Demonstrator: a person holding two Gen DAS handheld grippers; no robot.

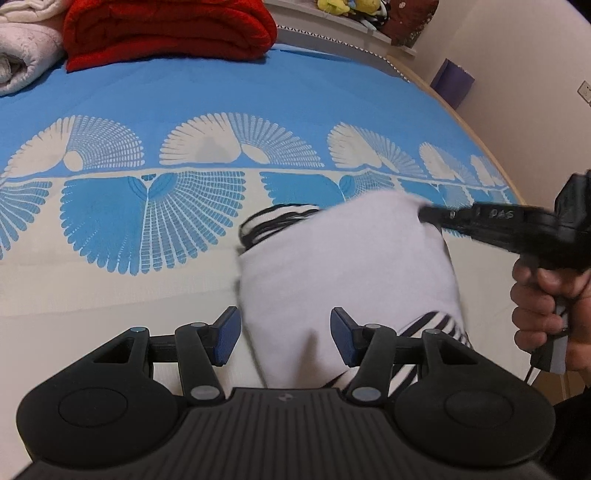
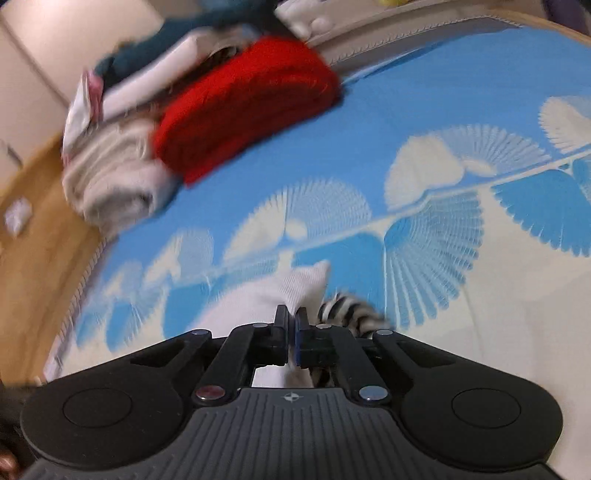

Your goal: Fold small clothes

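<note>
A small white garment with black-and-white striped parts lies bunched on the blue-and-white bedspread. My left gripper is open above its near edge, and its blue pads stand apart on either side of the cloth without pressing it. From the right, my right gripper pinches the garment's far corner, with a hand on its handle. In the right wrist view this gripper is shut, with white cloth caught between the pads and a striped part just to the right.
A folded red blanket and a pale rolled blanket lie at the bed's far side. The headboard shelf holds plush toys. A purple box stands by the wall. The wooden floor lies beyond the bed's edge.
</note>
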